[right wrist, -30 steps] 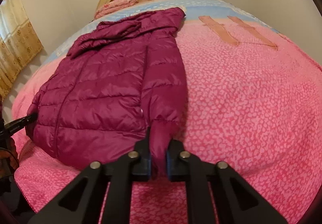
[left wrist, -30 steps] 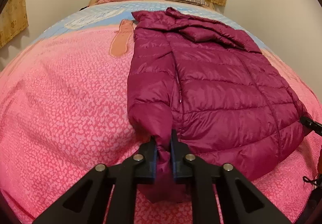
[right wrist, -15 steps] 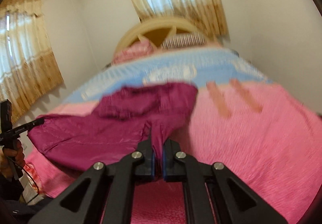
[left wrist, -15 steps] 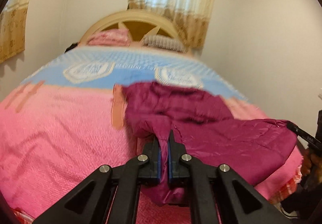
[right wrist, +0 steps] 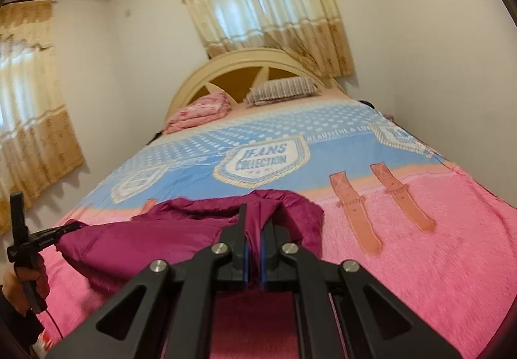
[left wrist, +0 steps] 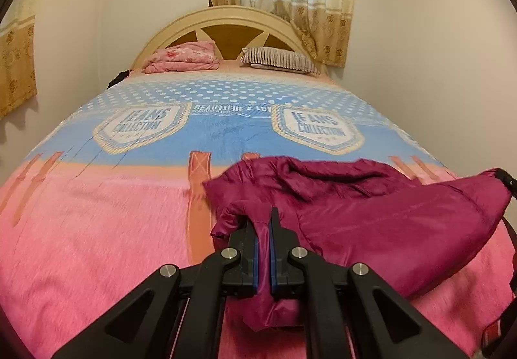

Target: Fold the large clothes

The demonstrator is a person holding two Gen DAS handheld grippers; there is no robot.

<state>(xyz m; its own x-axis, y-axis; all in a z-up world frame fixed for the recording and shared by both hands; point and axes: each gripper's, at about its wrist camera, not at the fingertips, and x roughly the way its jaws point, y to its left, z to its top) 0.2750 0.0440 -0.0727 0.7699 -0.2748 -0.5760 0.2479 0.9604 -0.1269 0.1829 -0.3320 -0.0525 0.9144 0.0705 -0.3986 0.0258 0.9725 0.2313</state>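
Note:
A maroon puffer jacket (left wrist: 371, 210) is lifted at its near end above the pink and blue bedspread (left wrist: 97, 217). My left gripper (left wrist: 264, 213) is shut on one bottom corner of the jacket, with fabric hanging below the pads. My right gripper (right wrist: 253, 213) is shut on the other bottom corner of the jacket (right wrist: 155, 236). In the left wrist view the right gripper's tip (left wrist: 505, 179) shows at the jacket's far right corner. In the right wrist view the left gripper (right wrist: 48, 238) shows at the far left, held by a hand (right wrist: 26, 281). The jacket's far part still rests bunched on the bed.
A folded pink blanket (left wrist: 184, 57) and a striped pillow (left wrist: 278, 60) lie by the cream headboard (left wrist: 226, 20). Walls stand close on both sides of the bed. Curtains (right wrist: 265, 4) hang behind the headboard and at the left (right wrist: 29, 133).
Both grippers have risen with the jacket's bottom corners, lifting the hem off the bed. The jacket, flat a second ago, now hangs bunched, and both views tilted up toward the headboard.

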